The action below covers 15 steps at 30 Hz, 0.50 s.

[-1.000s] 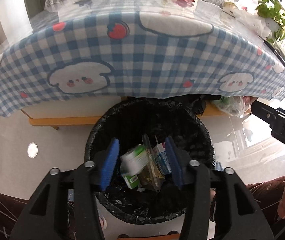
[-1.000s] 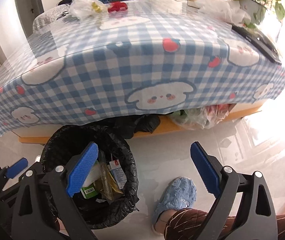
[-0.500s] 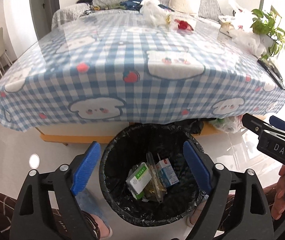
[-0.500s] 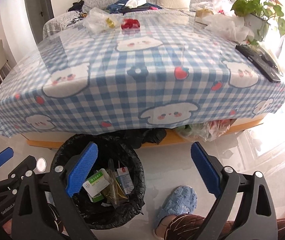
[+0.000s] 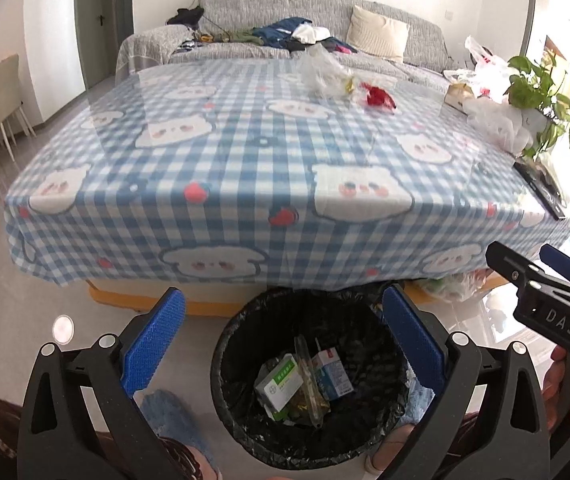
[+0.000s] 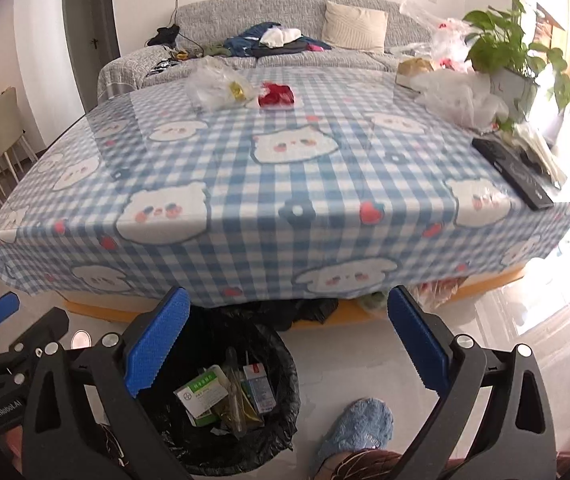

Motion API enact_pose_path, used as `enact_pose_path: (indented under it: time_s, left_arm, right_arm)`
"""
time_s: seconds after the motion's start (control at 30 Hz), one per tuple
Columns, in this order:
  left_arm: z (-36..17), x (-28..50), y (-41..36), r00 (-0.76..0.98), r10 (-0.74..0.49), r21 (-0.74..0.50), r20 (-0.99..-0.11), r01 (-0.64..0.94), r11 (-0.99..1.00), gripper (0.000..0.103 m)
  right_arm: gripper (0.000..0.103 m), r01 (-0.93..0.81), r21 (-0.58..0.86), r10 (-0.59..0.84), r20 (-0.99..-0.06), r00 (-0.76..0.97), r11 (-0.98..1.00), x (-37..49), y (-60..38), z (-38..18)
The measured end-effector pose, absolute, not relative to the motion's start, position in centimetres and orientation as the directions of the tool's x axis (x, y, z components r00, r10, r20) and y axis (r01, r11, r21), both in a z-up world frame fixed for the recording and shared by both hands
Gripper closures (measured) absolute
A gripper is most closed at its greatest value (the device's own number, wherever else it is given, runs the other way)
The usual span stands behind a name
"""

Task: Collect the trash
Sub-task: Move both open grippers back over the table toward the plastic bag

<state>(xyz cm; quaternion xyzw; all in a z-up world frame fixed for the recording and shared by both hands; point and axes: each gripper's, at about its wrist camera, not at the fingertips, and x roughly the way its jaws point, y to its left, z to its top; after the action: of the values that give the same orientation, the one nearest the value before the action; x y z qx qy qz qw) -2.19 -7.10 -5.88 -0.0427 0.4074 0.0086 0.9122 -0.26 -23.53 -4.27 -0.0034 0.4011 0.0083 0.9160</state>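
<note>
A black-lined trash bin stands on the floor by the table's near edge; it also shows in the right wrist view. Inside lie a green-and-white box, a small carton and a clear wrapper. My left gripper is open and empty above the bin. My right gripper is open and empty, to the right of the bin. On the table's far side lie a crumpled clear plastic bag and a red wrapper.
The table wears a blue checked cloth. At its right stand a potted plant, white plastic bags and a black remote. A sofa with clothes is behind. A blue slipper is on the floor.
My left gripper opened and dropped the green-and-white box into the bin. Both grippers have risen and tilted up, so the table top now shows.
</note>
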Motion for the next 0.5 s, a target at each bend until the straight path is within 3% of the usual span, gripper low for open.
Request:
enact_pose_path:
  time_s: [0.5]
  left_arm:
    - [-2.0, 2.6, -6.5, 0.684, -0.016, -0.059, -0.730, -0.039, 0.998, 0.006]
  right_arm:
    - [0.008, -0.022, -0.004, 0.013, -0.703, 0.711, 1.000, 4.0, -24.0, -0.2]
